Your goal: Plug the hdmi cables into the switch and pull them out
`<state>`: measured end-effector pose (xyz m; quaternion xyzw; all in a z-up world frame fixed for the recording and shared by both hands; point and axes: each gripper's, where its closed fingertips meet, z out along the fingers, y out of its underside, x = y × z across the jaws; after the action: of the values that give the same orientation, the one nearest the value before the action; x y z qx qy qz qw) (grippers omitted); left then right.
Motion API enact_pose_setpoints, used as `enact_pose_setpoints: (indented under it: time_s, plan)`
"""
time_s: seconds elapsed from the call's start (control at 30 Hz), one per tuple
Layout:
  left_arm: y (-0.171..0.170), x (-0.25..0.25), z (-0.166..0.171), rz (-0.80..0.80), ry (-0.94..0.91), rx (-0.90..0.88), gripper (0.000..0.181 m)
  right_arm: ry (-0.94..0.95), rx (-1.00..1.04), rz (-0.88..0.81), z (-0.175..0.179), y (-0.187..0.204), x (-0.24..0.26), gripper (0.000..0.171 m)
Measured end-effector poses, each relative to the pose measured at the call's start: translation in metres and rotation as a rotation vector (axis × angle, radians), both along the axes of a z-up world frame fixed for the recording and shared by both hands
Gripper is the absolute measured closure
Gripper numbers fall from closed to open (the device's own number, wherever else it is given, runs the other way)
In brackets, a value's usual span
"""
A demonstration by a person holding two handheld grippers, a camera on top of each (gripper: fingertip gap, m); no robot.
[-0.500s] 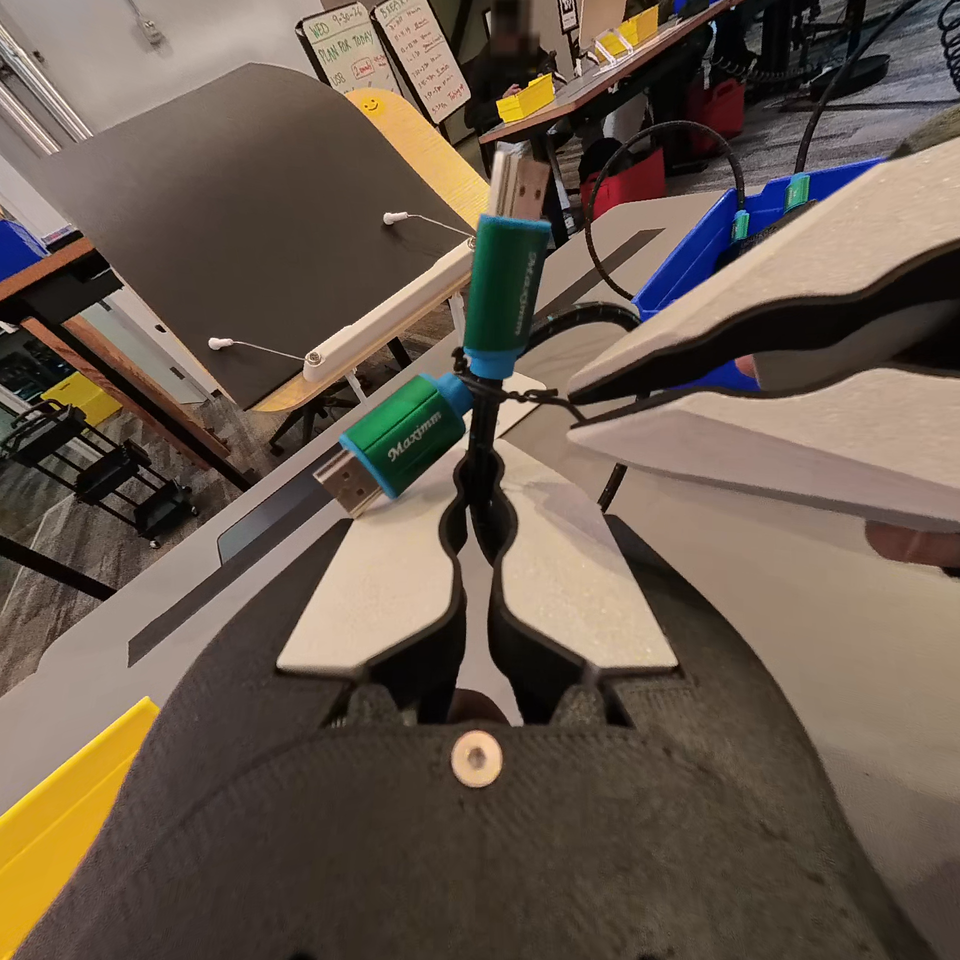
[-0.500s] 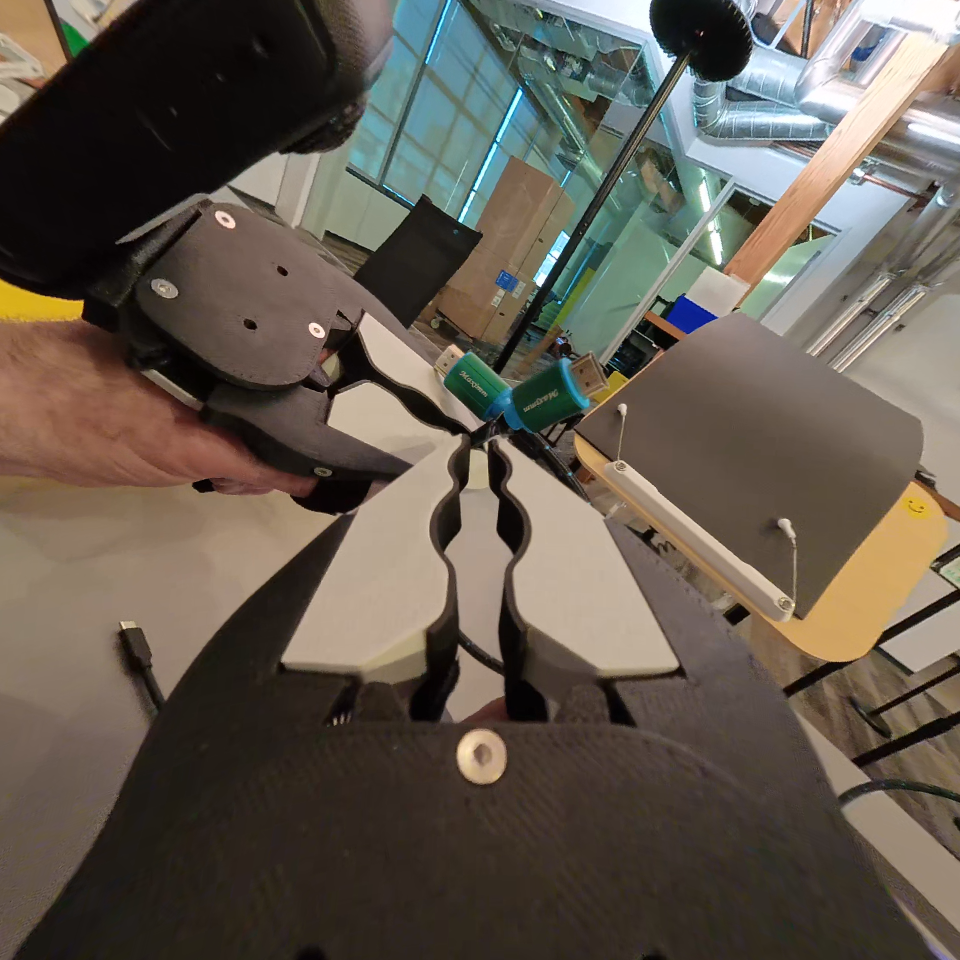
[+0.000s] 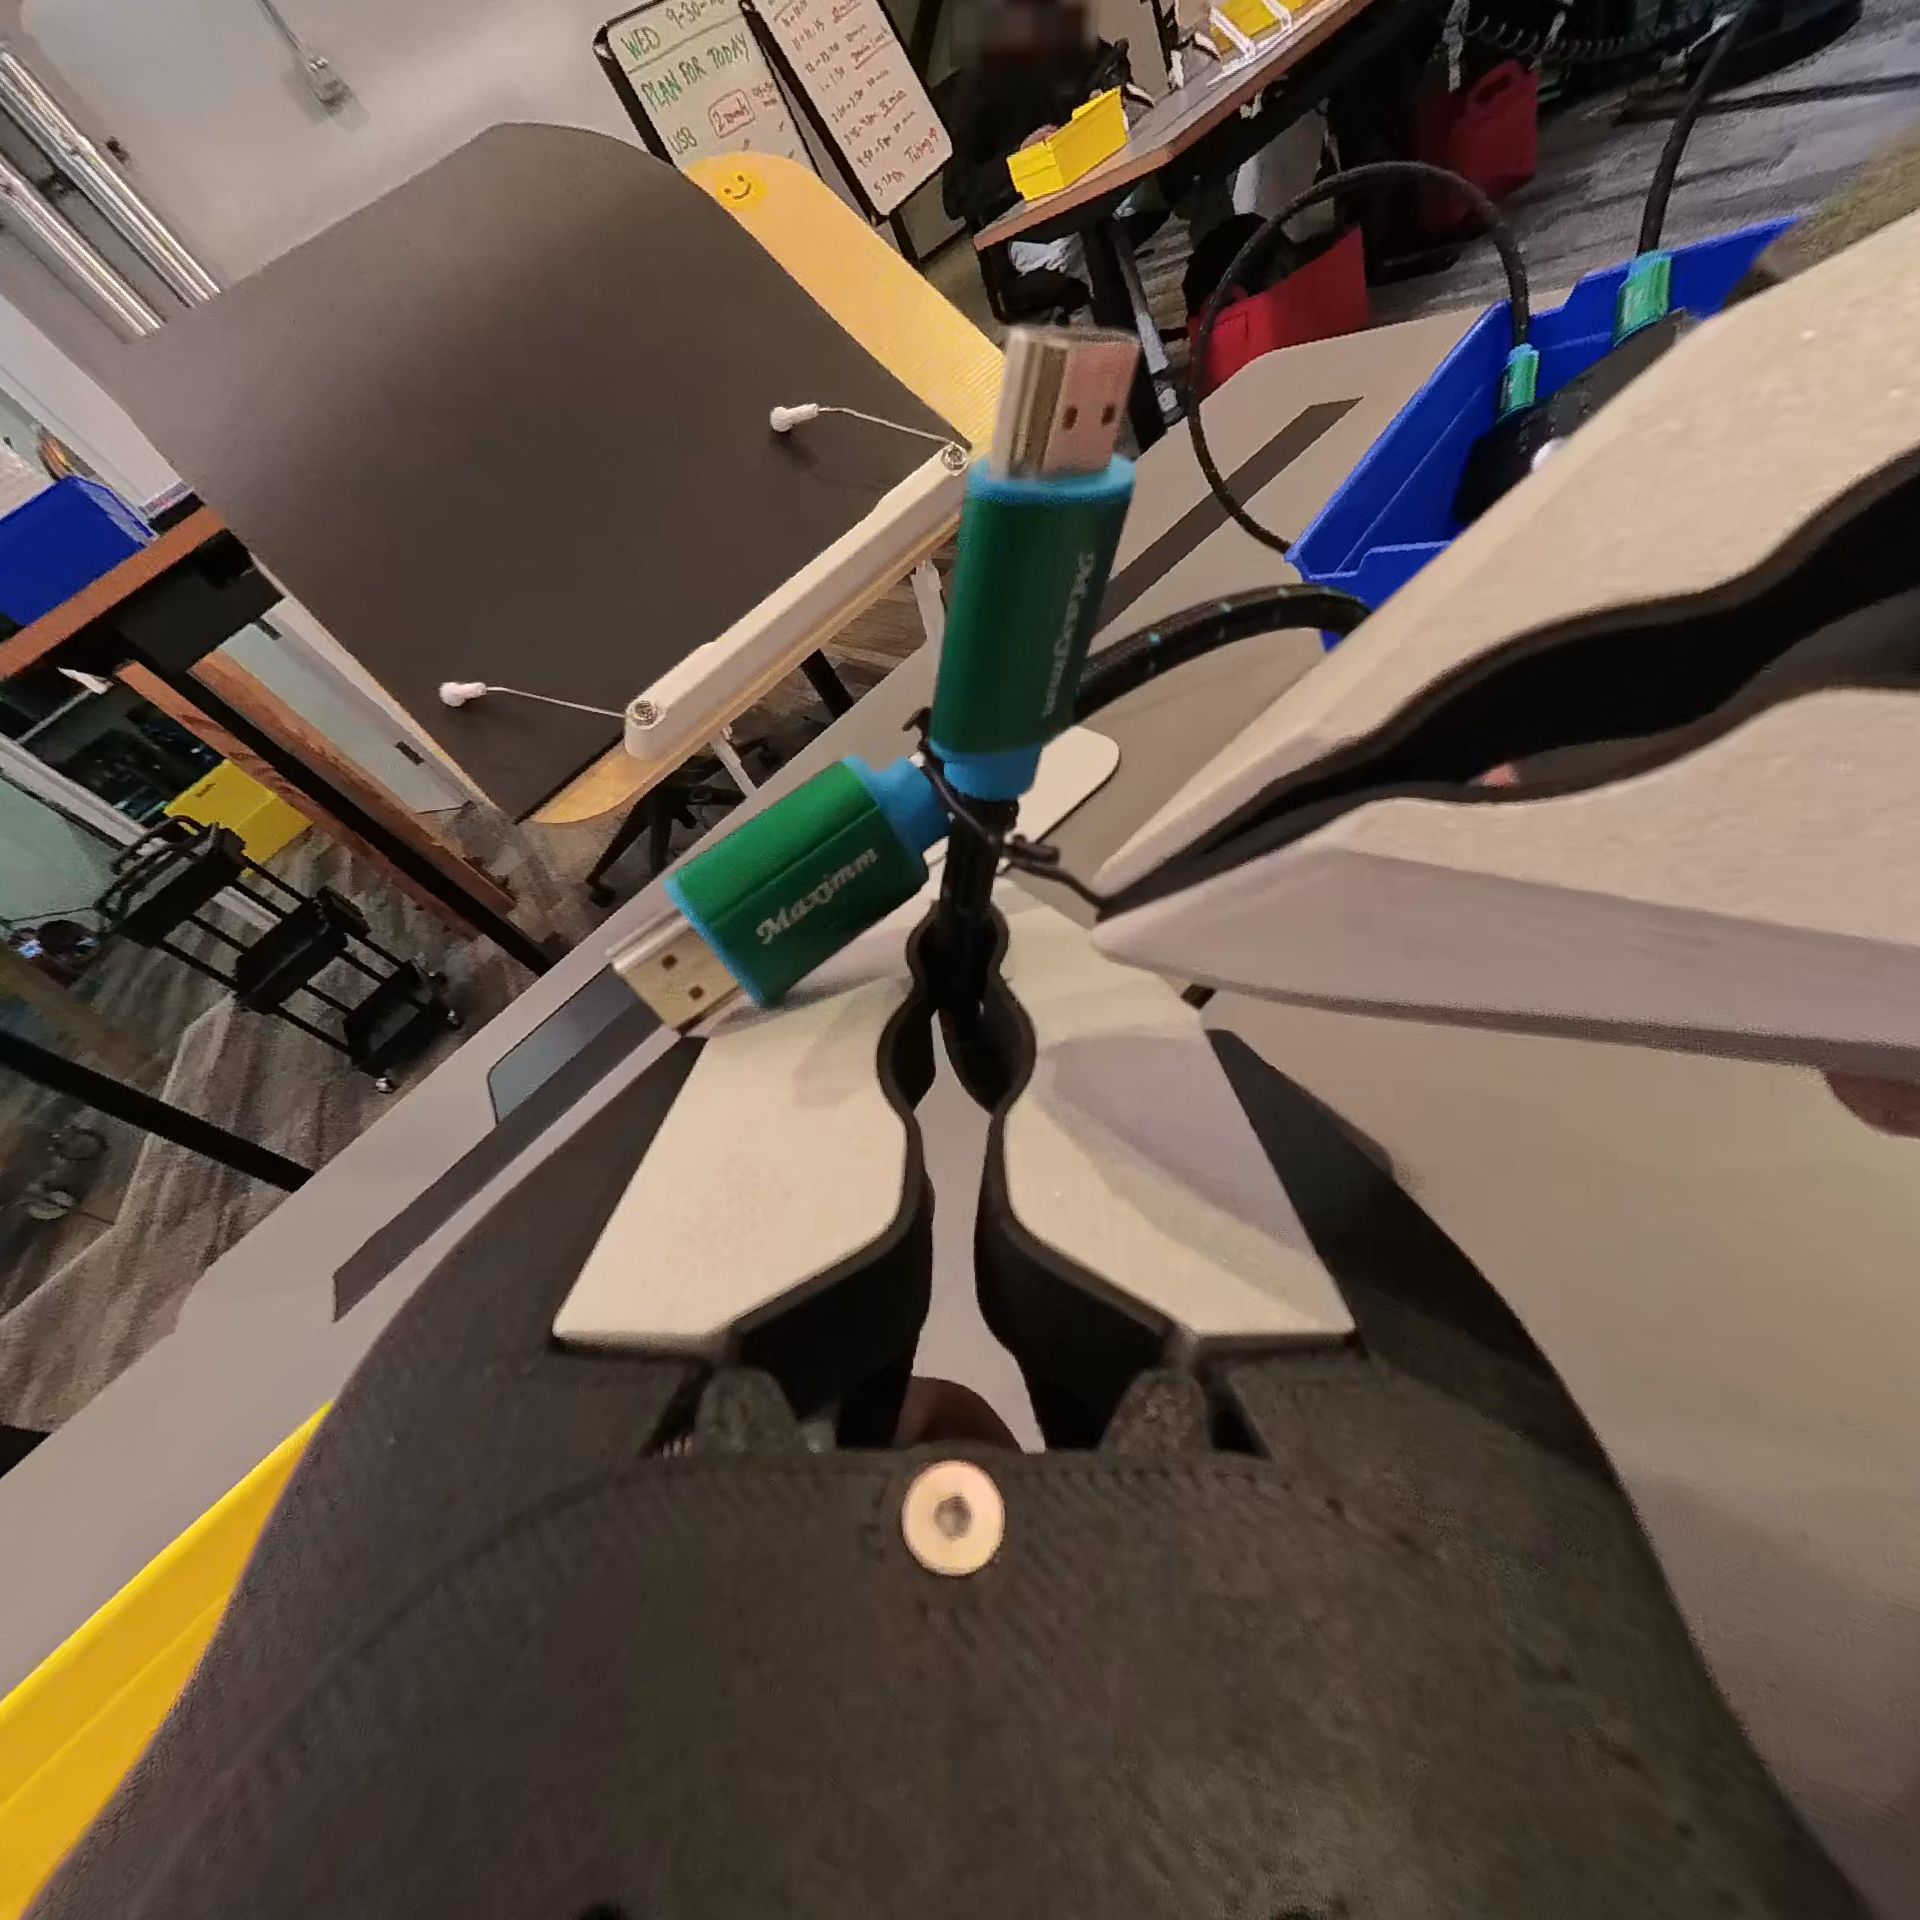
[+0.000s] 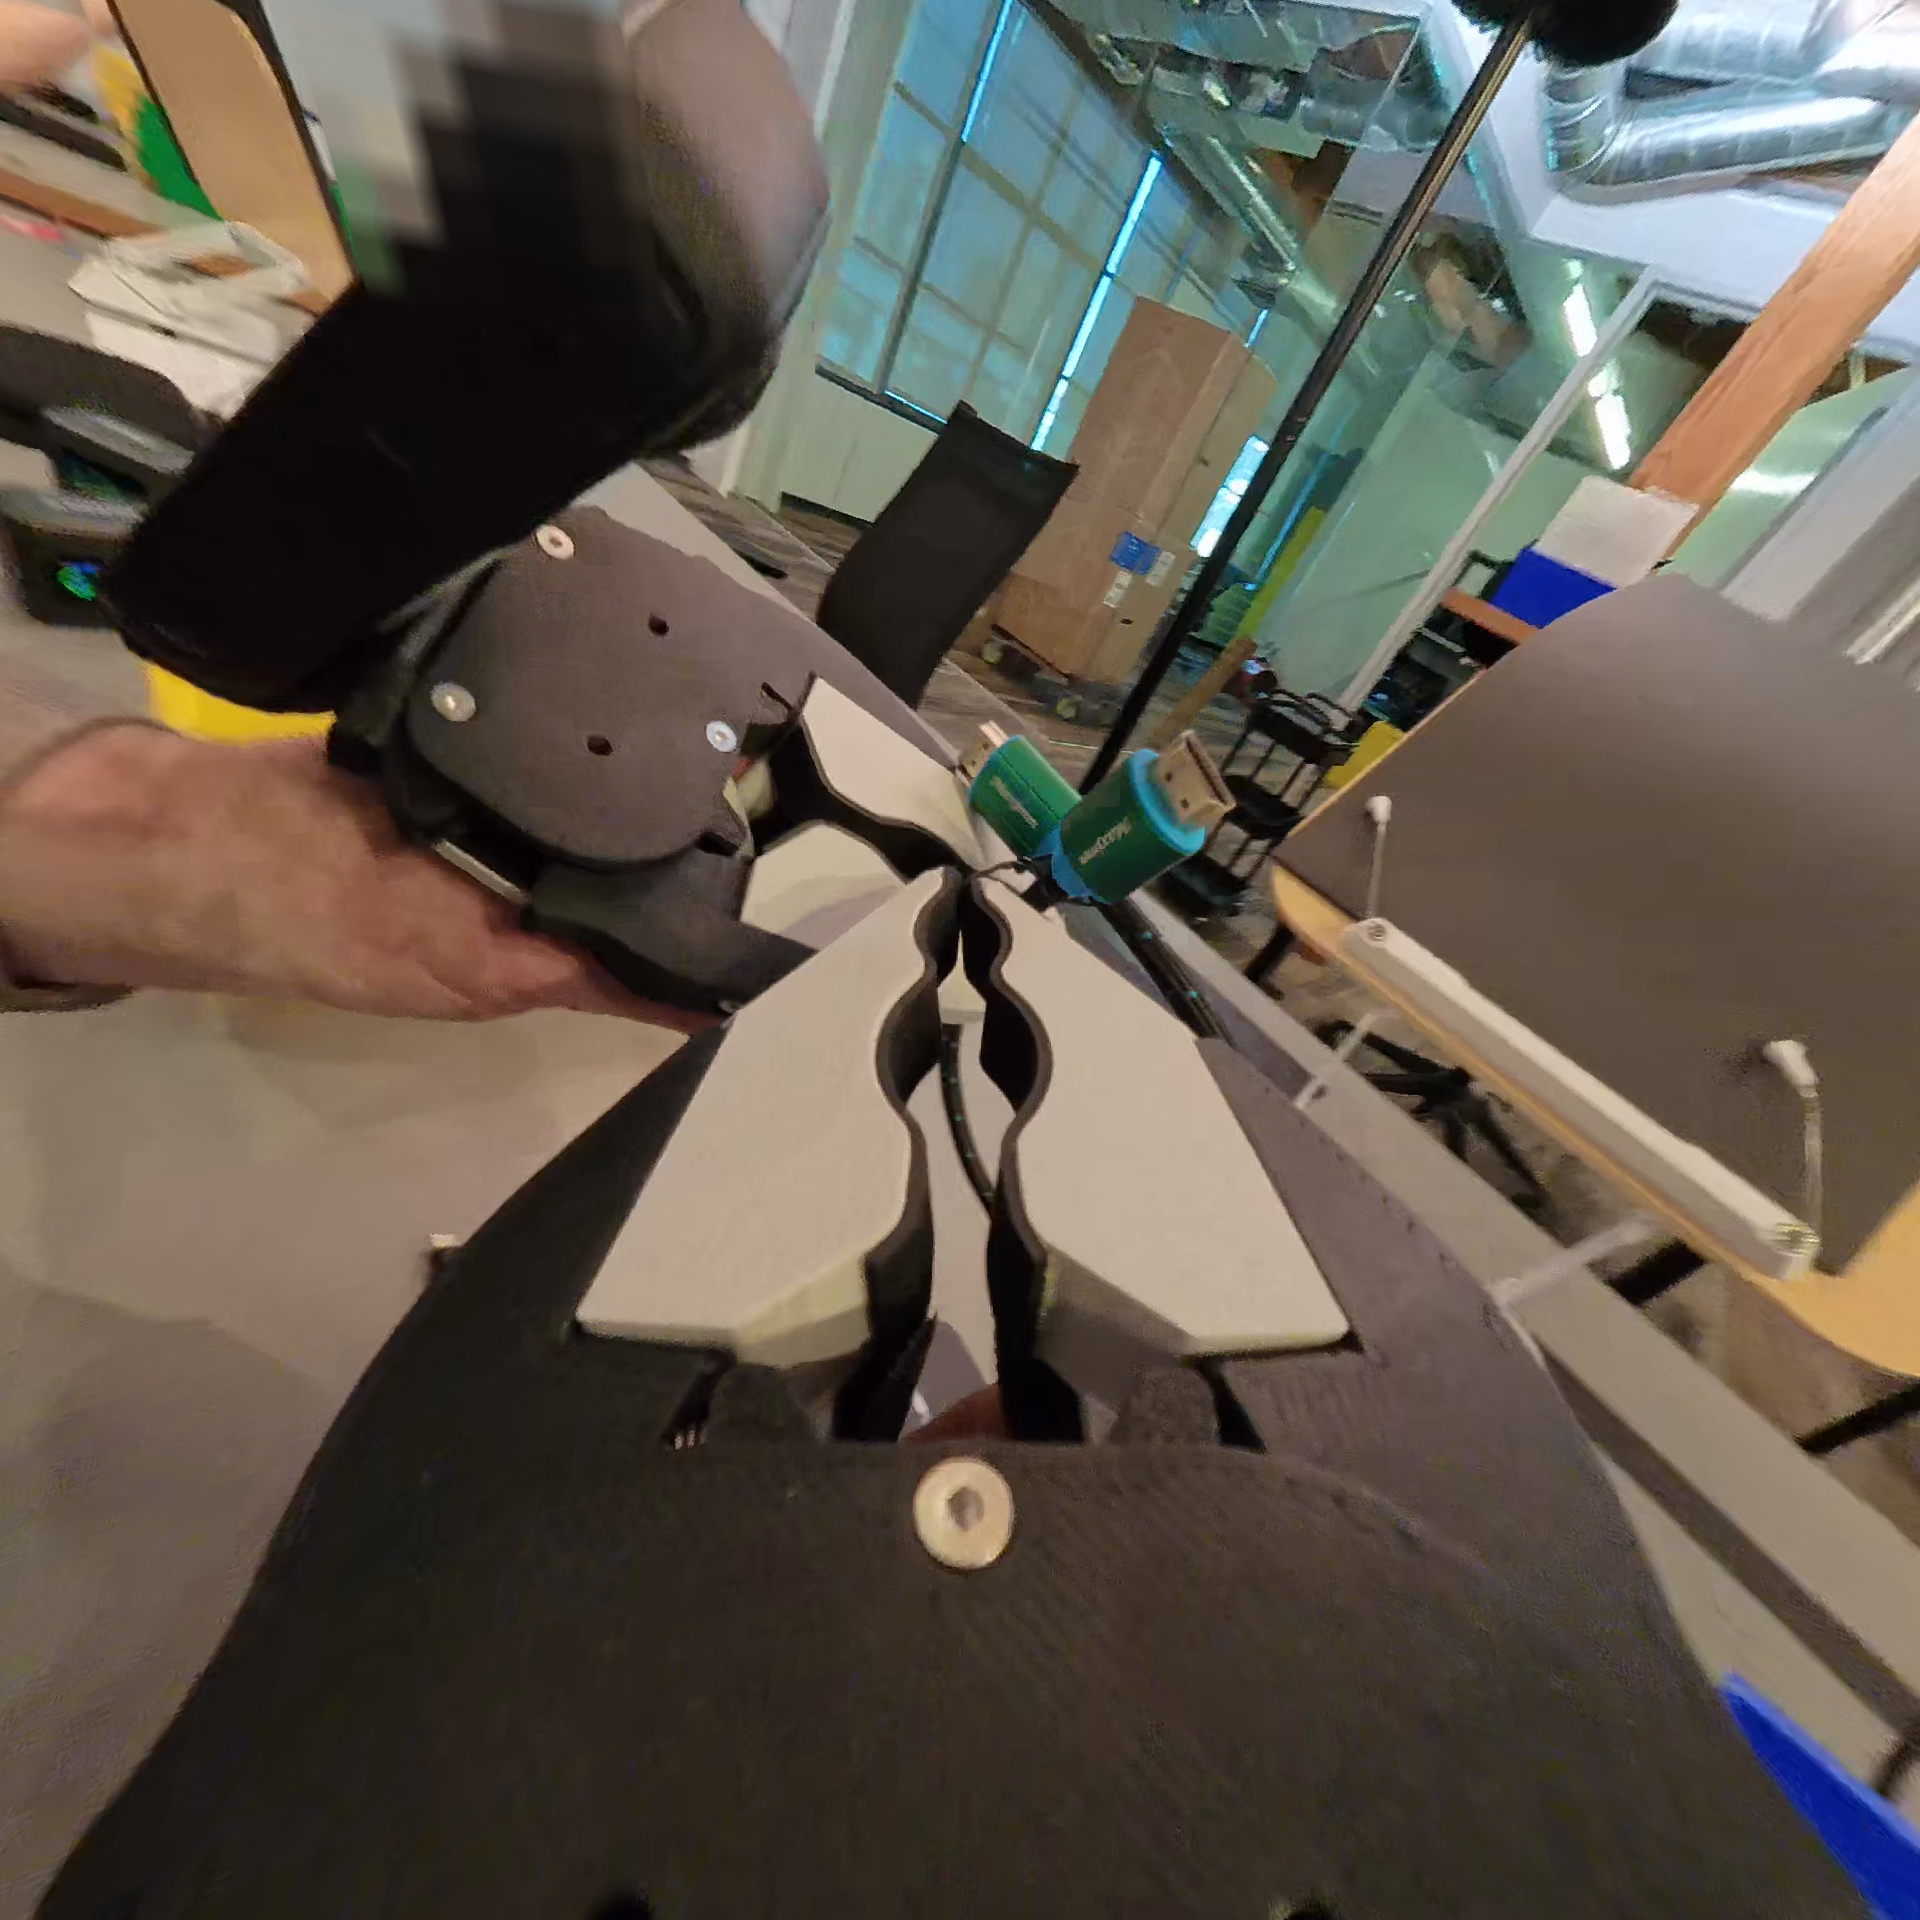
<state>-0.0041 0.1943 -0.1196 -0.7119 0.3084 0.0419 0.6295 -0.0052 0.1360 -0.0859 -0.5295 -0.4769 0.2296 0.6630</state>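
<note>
A bundled black HDMI cable (image 3: 964,940) has two green plugs with metal ends. One plug (image 3: 1023,613) stands upright and the other (image 3: 800,894) tilts down to the left. My left gripper (image 3: 961,997) is shut on the cable just below the plugs. My right gripper (image 4: 961,894) comes in from the right in the left wrist view (image 3: 1096,904). Its tips are shut on the thin black tie (image 3: 1044,862) that binds the bundle. The right wrist view shows both plugs (image 4: 1127,826) just past its tips and the hand-held left gripper (image 4: 623,748) at the left.
A blue bin (image 3: 1382,520) at the back right of the grey table (image 3: 1558,1195) holds a dark device with more green-ended cables (image 3: 1522,379). A yellow bin (image 3: 104,1662) is at the lower left. A dark divider panel (image 3: 499,416) and chairs stand beyond the table edge. Left tips to right tips: about 6 cm.
My right gripper's tips, slightly apart before, have closed together on the tie. The bundle sits a little closer and more upright in the left wrist view.
</note>
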Motion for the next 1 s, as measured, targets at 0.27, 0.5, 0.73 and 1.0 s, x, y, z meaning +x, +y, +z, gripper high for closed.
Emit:
enact_pose_setpoints:
  time_s: [0.27, 0.5, 0.73, 1.0]
  plan:
    - [0.000, 0.000, -0.002, 0.012, 0.075, 0.031, 0.180, 0.228, -0.312, 0.155, 0.010, -0.004, 0.000, 0.171]
    - [0.001, -0.001, -0.004, 0.008, 0.053, 0.020, 0.179, 0.388, -0.481, 0.166, 0.016, 0.014, 0.017, 0.171]
    - [-0.001, 0.000, -0.004, -0.007, 0.057, 0.023, 0.180, 0.453, -0.575, 0.132, 0.011, 0.031, 0.029, 0.171]
    - [-0.001, -0.001, -0.003, -0.008, 0.026, 0.007, 0.181, 0.378, -0.610, 0.092, -0.009, 0.040, 0.027, 0.171]
